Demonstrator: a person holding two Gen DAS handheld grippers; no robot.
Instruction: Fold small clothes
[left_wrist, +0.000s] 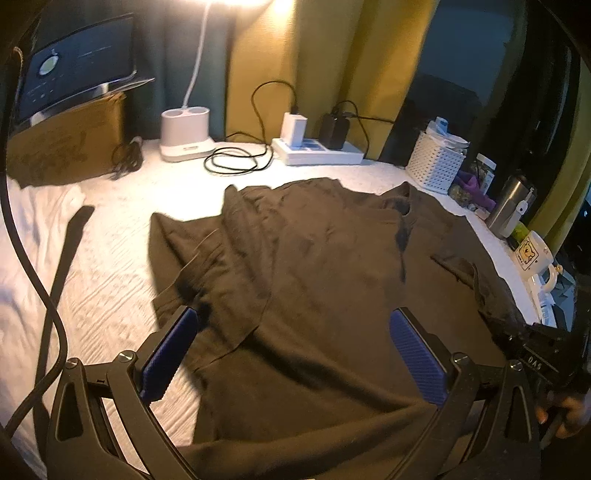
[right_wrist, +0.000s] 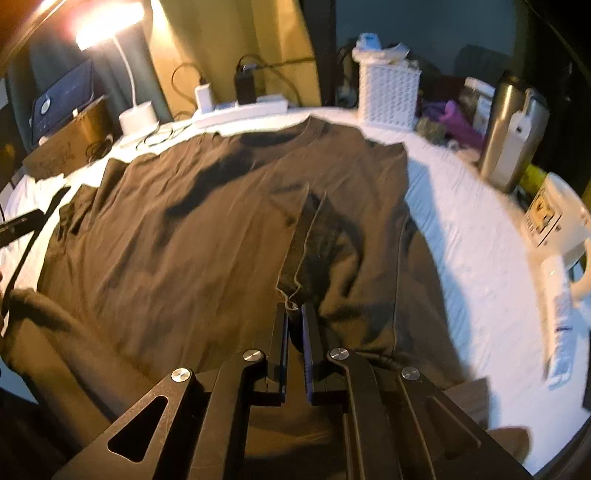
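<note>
Presently, my findings at this station are as follows.

Garment: a brown T-shirt (right_wrist: 207, 221) lies spread on the white-covered desk (right_wrist: 461, 229), collar (right_wrist: 295, 131) at the far side, hem toward me.

Long axis: I read it as running near to far, collar to hem.

Right gripper (right_wrist: 294, 314): drawn narrow, pinching the edge of the right sleeve (right_wrist: 314, 236), which is turned in over the chest.

Left gripper (left_wrist: 293, 354): spread wide, nothing between the blue ribbed pads (left_wrist: 173, 354); it hangs over the near part of the shirt.

Deciding relation: the held sleeve lies straight ahead of the right gripper and slightly far of it; the left sleeve (left_wrist: 192, 243) lies far-left of the left gripper, unfolded. I judge the left gripper the nearer one for that side.

Material: thin soft knit, matte, creasing readily; stitched hem visible at the sleeve edge. I expect it to sag and drag when lifted.

Desk cover: white, lightly ridged texture.

Surroundings: white perforated basket (right_wrist: 388, 96), steel tumbler (right_wrist: 506, 136) and mug (left_wrist: 533, 254) on the right; power strip (left_wrist: 317, 151) and lamp base (left_wrist: 184, 133) at the far edge.
</note>
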